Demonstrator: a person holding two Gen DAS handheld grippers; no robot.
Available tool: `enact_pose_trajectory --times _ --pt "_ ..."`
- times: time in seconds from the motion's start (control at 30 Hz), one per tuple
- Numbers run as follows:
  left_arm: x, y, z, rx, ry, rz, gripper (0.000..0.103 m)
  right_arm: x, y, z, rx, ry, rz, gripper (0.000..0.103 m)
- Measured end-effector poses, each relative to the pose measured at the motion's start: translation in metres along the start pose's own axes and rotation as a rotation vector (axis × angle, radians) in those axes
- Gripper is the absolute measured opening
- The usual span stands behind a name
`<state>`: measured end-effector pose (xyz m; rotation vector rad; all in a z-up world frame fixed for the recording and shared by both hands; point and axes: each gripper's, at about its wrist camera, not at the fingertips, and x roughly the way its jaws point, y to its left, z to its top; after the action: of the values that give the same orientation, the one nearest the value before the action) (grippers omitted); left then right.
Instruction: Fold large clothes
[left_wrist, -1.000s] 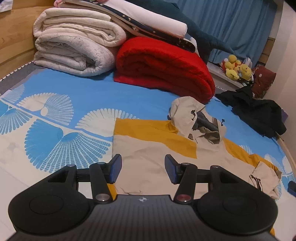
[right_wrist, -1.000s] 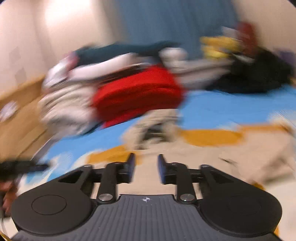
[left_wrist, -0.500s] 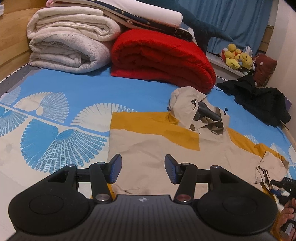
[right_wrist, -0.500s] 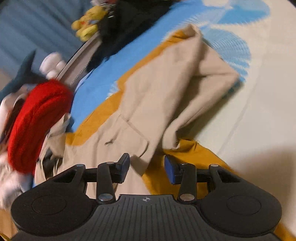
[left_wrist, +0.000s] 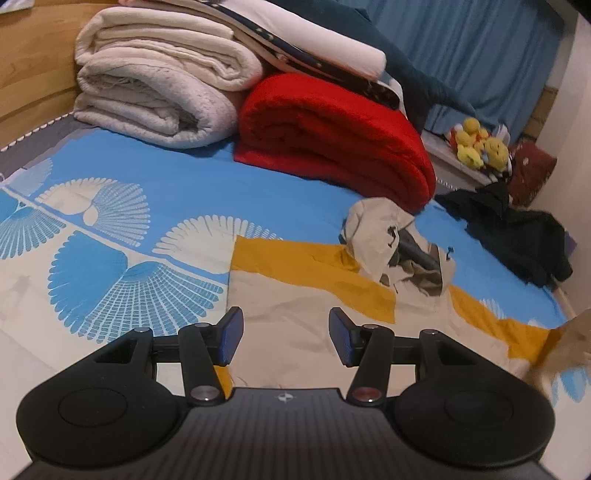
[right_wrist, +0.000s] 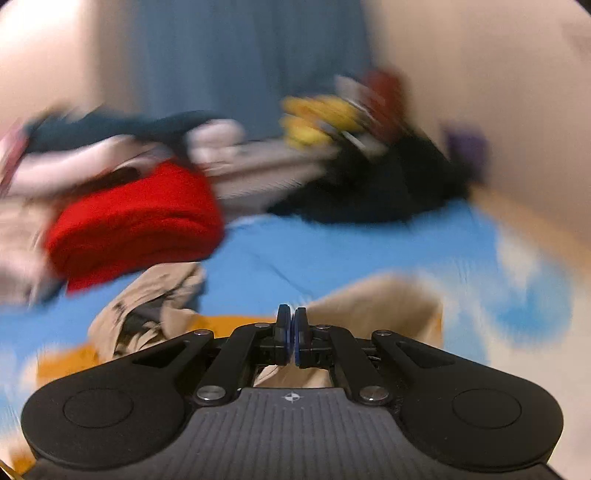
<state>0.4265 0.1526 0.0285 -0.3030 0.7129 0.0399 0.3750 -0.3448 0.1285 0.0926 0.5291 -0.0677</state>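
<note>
Two grippers over a bed (left_wrist: 258, 184) with a blue fan-print sheet. Left gripper (left_wrist: 285, 334) hangs above the near edge of a beige and mustard hooded jacket (left_wrist: 306, 306), fingers spread apart with nothing between them, just cloth underneath. The jacket lies mostly flat in the middle of the bed, hood (left_wrist: 373, 229) crumpled up toward the head end, almost touching the rolled red blanket (left_wrist: 332, 136).

Right gripper (right_wrist: 291, 334) has just snapped its fingers together, and they're pressed tight now. That view is really smeared, but a beige flap of the jacket (right_wrist: 373, 302) rises right behind and under the fingertips; can't tell for sure if cloth is actually caught between them. In the left view a blurred beige bit sticks up at the right edge of the bed.

Other stuff: folded cream blankets (left_wrist: 159, 85) stacked by the wooden headboard next to the red one, a black garment (left_wrist: 517, 232) heaped at the far right corner, yellow plush toys (left_wrist: 476, 147) on the ledge beyond it.
</note>
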Motion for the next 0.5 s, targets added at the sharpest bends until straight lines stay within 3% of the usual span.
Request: enact_pose_trajectory --times 0.17,0.27,0.33,0.4,0.5 --pt "-0.009 0.015 0.007 -0.045 -0.012 -0.004 0.056 -0.007 0.117 0.069 -0.142 0.008 0.321 0.000" --pt "-0.012 0.023 0.011 -0.056 -0.014 -0.004 0.056 0.008 0.189 0.083 -0.156 0.024 0.494 0.000" --pt "-0.011 0.028 0.012 -0.065 -0.004 -0.002 0.056 0.016 0.225 0.081 -0.145 0.031 0.552 0.000" --pt "-0.008 0.028 0.012 -0.067 0.009 -0.011 0.056 0.023 0.240 0.083 -0.109 0.042 0.575 0.000" --pt "-0.003 0.018 0.008 -0.038 0.030 -0.043 0.056 0.003 0.223 0.061 -0.048 0.001 0.616 0.000"
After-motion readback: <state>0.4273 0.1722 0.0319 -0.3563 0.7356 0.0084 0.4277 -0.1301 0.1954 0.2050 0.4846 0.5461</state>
